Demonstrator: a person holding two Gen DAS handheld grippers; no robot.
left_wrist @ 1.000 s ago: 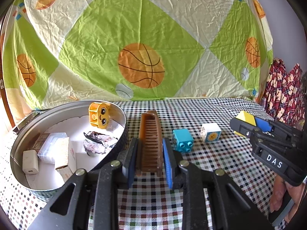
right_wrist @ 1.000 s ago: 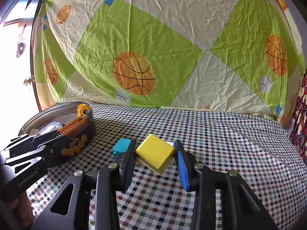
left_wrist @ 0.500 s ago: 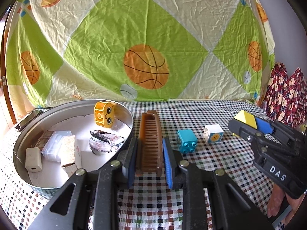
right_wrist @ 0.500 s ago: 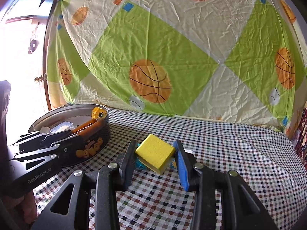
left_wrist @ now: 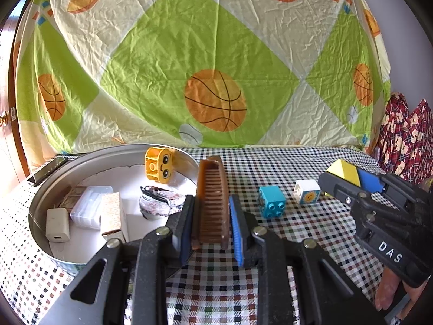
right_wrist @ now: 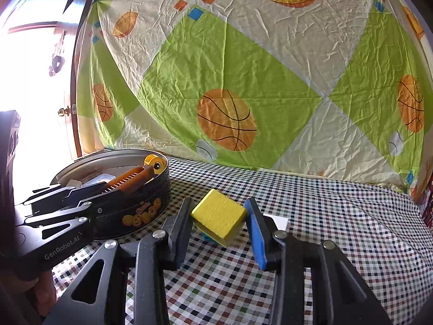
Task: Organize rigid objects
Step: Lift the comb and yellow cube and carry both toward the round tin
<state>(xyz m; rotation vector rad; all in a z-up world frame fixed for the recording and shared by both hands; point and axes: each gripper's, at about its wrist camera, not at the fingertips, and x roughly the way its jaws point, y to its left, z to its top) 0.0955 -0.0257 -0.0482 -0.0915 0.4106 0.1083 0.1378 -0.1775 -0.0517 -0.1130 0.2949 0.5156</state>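
My left gripper (left_wrist: 212, 215) is shut on a brown comb (left_wrist: 212, 205), which points forward beside the rim of the round metal tin (left_wrist: 40, 200). In the right wrist view the comb (right_wrist: 130, 180) hangs over the tin's (right_wrist: 130, 208) edge. My right gripper (right_wrist: 219, 216) is shut on a yellow block (right_wrist: 217, 214), held above the checked cloth; the block (left_wrist: 343, 172) also shows at the right of the left wrist view. A teal brick (left_wrist: 272, 201) and a white cube (left_wrist: 307, 191) with a sun face lie on the cloth between the two grippers.
The tin holds a yellow face brick (left_wrist: 158, 168), a white charger (left_wrist: 56, 228), a clear box (left_wrist: 89, 210), a small carton (left_wrist: 111, 215) and a foil-wrapped cup (left_wrist: 158, 201). A basketball-print sheet (left_wrist: 216, 67) hangs behind the table. A person's fingers (left_wrist: 387, 292) grip the right tool.
The right gripper with the yellow block has drifted left toward the tin, so the tin looms larger in its view. The left gripper and comb have stayed about where they were.
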